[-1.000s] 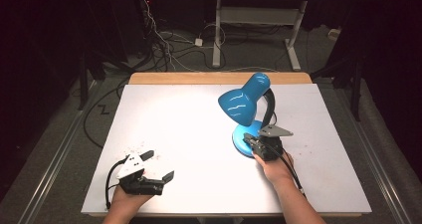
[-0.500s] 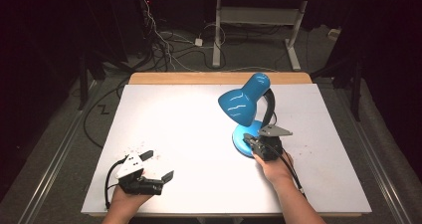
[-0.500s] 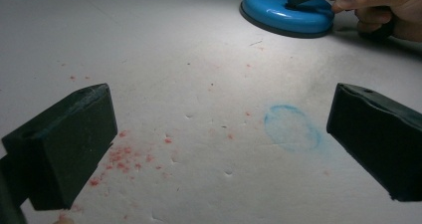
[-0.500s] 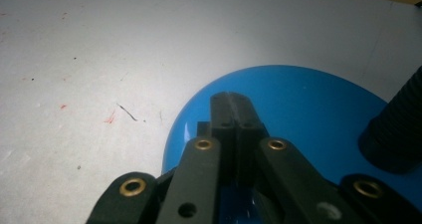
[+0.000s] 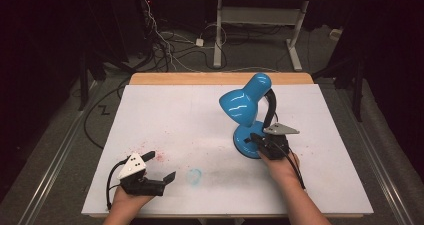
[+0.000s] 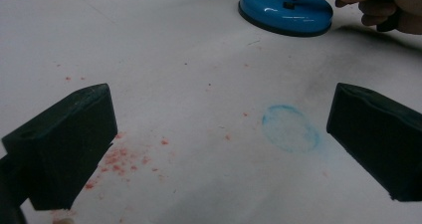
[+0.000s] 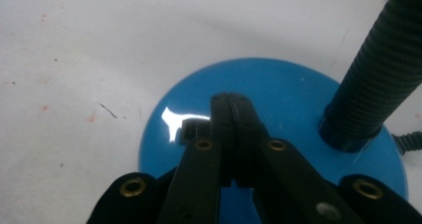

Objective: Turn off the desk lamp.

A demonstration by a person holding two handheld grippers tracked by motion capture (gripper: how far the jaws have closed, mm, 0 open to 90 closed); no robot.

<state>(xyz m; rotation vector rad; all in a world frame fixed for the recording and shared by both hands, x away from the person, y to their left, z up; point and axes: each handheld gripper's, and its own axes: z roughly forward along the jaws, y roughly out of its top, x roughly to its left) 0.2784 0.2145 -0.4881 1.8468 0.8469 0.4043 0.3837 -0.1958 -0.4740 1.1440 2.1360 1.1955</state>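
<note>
A blue desk lamp (image 5: 245, 105) stands right of the table's middle, its shade tilted toward the left. Its round base (image 5: 243, 141) carries a black ribbed neck (image 7: 383, 69) and a small black switch (image 7: 191, 130). My right gripper (image 5: 256, 137) is shut with nothing between its jaws. In the right gripper view its tips (image 7: 230, 102) hang low over the base (image 7: 293, 89), just right of the switch. My left gripper (image 5: 161, 166) rests open near the front left edge, and its wide-apart jaws (image 6: 224, 129) hold nothing. The base (image 6: 286, 7) lies far ahead of them.
The white table (image 5: 190, 115) bears a faint blue ring smudge (image 5: 195, 175) and red specks (image 5: 160, 156) near my left gripper. A wooden strip (image 5: 200, 78) runs along the far edge. Cables and a desk frame (image 5: 220, 30) lie on the dark floor beyond.
</note>
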